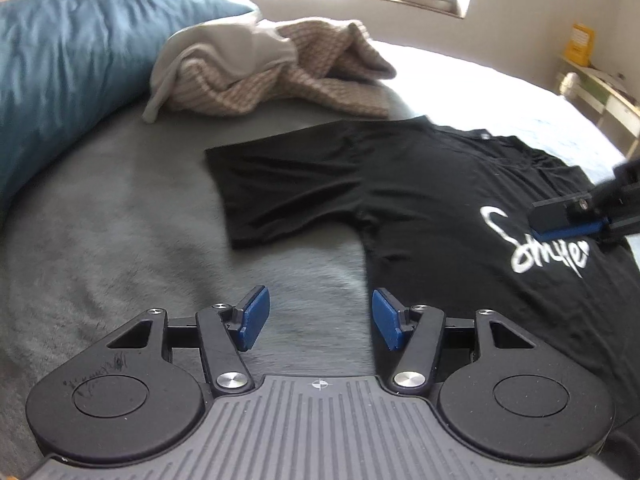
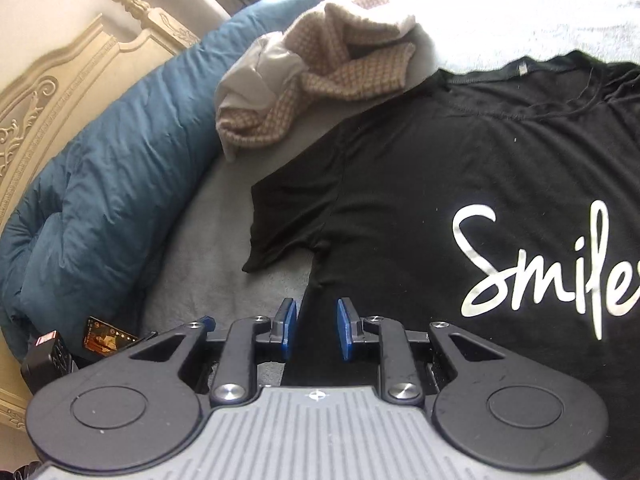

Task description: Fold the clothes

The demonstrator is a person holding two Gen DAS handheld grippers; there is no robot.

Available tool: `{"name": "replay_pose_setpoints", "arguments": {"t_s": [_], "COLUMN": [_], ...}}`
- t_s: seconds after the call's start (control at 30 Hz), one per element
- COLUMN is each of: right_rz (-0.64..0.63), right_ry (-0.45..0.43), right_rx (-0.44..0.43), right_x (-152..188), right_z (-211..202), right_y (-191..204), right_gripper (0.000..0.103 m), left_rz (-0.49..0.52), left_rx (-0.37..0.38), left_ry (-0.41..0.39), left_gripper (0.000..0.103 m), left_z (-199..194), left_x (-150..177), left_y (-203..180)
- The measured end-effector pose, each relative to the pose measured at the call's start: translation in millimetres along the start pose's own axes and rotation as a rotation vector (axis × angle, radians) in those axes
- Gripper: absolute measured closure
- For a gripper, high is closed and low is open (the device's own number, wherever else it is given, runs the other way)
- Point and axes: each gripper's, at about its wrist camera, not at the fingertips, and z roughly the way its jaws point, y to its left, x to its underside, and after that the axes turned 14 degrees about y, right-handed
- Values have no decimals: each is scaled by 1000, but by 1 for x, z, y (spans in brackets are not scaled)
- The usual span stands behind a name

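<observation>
The bed (image 1: pixel 100 208), covered in a grey fleecy blanket, carries everything I work on. A blue quilt (image 1: pixel 68 72) lies bunched along its headboard side, against the carved cream headboard (image 2: pixel 52 80). The black T-shirt (image 2: pixel 460 168), my task piece, is spread flat and face up on the blanket, white "Smile" lettering (image 2: pixel 540 268) showing, one short sleeve (image 1: pixel 288 188) laid out sideways towards the quilt. Bare blanket borders the sleeve hem and the shirt's side edge, giving open room on that side. Beyond the collar sits a heap of beige checked and pale grey clothes (image 1: pixel 272 68), just beside the shoulder of the shirt, whether touching I cannot tell. My left gripper (image 1: pixel 321 318) hovers over bare blanket beside the shirt's side edge, jaws wide and empty. My right gripper (image 2: pixel 317 330) sits low over the shirt's side edge below the armpit, jaws narrowly parted with dark cloth seen between them; no grip is evident. A small dark device (image 2: pixel 48 360) lies near the quilt's end.
</observation>
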Motion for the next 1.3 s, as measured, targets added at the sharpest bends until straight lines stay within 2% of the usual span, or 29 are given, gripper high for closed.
{"name": "replay_pose_setpoints", "arguments": {"t_s": [0.2, 0.4, 0.63, 0.73, 0.87, 1.03, 1.23, 1.3], "right_rz": [-58, -207, -335, -365, -388, -393, -439, -435], "right_ry": [67, 80, 104, 113, 134, 198, 223, 231], "right_rx": [95, 147, 174, 190, 240, 327, 424, 438], "right_x": [-19, -62, -121, -144, -167, -183, -184, -182], "right_z": [16, 36, 102, 137, 179, 222, 258, 268], "right_y": [15, 54, 102, 118, 133, 150, 160, 158], "right_gripper": [79, 79, 77, 69, 68, 60, 56, 51], "left_rz": [-105, -283, -261, -253, -228, -216, -224, -227], "left_rx": [-21, -2, 82, 101, 94, 82, 73, 66], "left_ry": [-64, -59, -104, -112, -114, -123, -112, -115], "left_gripper": [45, 45, 48, 59, 63, 65, 75, 82], "left_z": [4, 23, 53, 69, 87, 89, 88, 89], "left_x": [5, -3, -36, -45, -55, -53, -53, -53], "left_y": [34, 80, 86, 82, 75, 71, 71, 71]}}
